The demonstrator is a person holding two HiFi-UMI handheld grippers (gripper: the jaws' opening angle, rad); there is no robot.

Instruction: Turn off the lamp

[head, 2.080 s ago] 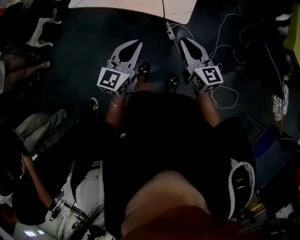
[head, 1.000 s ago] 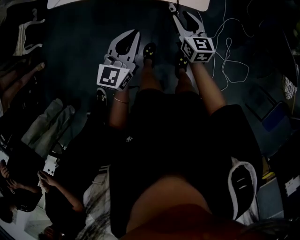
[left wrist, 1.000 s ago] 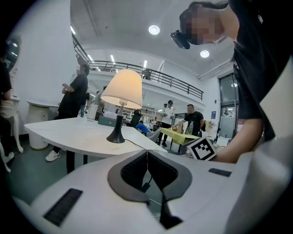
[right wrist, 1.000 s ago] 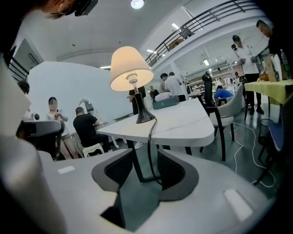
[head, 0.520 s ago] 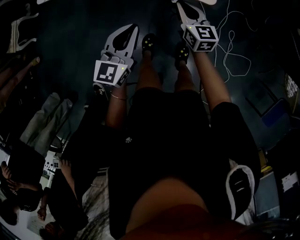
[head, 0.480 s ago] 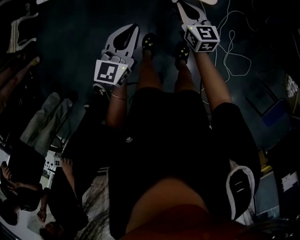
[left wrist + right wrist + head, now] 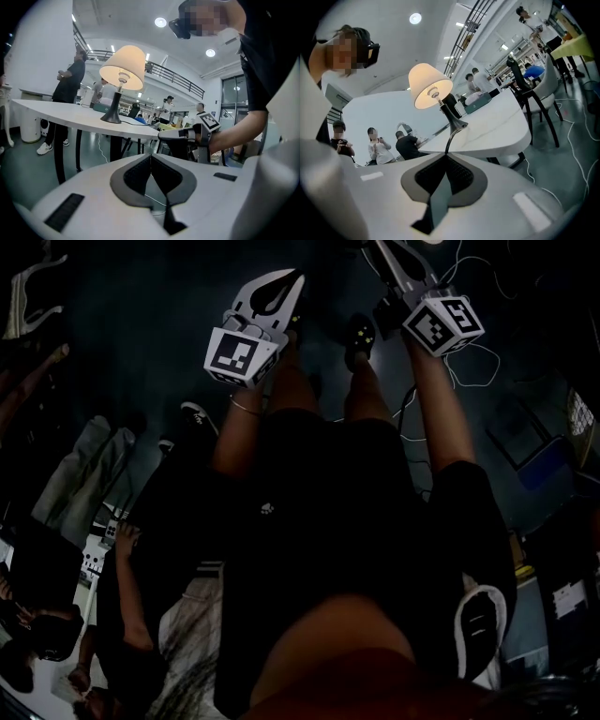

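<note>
Both grippers point up toward the lit lamp [image 7: 431, 86], which stands on the white table [image 7: 497, 126]. The left gripper [image 7: 150, 157] has its jaws pressed together with nothing between them. The right gripper [image 7: 446, 154] has just been closing its jaws, which pinch the cord [image 7: 451, 136] where it curves down from the lamp's base to their tips.

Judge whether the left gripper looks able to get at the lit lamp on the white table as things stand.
Probably yes. The left gripper, jaws together and empty, has only open air between it and the lamp on the white table. The lamp sits higher and to its left.
</note>
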